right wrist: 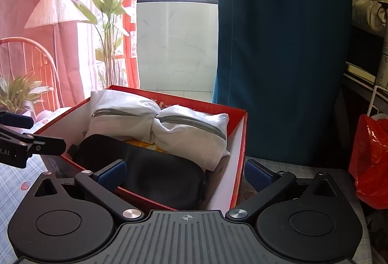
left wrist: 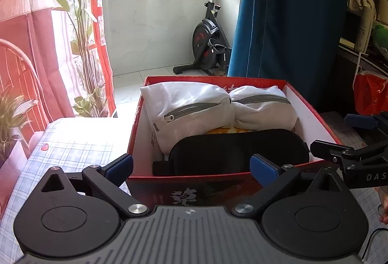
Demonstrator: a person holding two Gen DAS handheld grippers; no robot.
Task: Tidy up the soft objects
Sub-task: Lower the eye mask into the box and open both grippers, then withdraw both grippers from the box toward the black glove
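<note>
A red cardboard box (left wrist: 135, 123) (right wrist: 238, 142) stands on the checked tablecloth. Inside lie a white zippered pouch (left wrist: 194, 108) (right wrist: 155, 123), twisted in the middle, and a black sleep mask (left wrist: 237, 150) (right wrist: 150, 167) in front of it. Something yellow shows under them. My left gripper (left wrist: 192, 165) is open and empty, its fingers astride the box's near wall. My right gripper (right wrist: 185, 173) is open and empty at the box's near right corner, one finger over the mask, the other outside the box. Each gripper shows at the edge of the other's view.
The checked tablecloth (left wrist: 72, 150) (right wrist: 14, 181) covers the table. A red plastic bag (right wrist: 371, 159) sits at the right. A blue curtain (left wrist: 286, 21), an exercise bike (left wrist: 208, 31), plants (right wrist: 109, 21) and a lamp (right wrist: 54, 9) stand behind.
</note>
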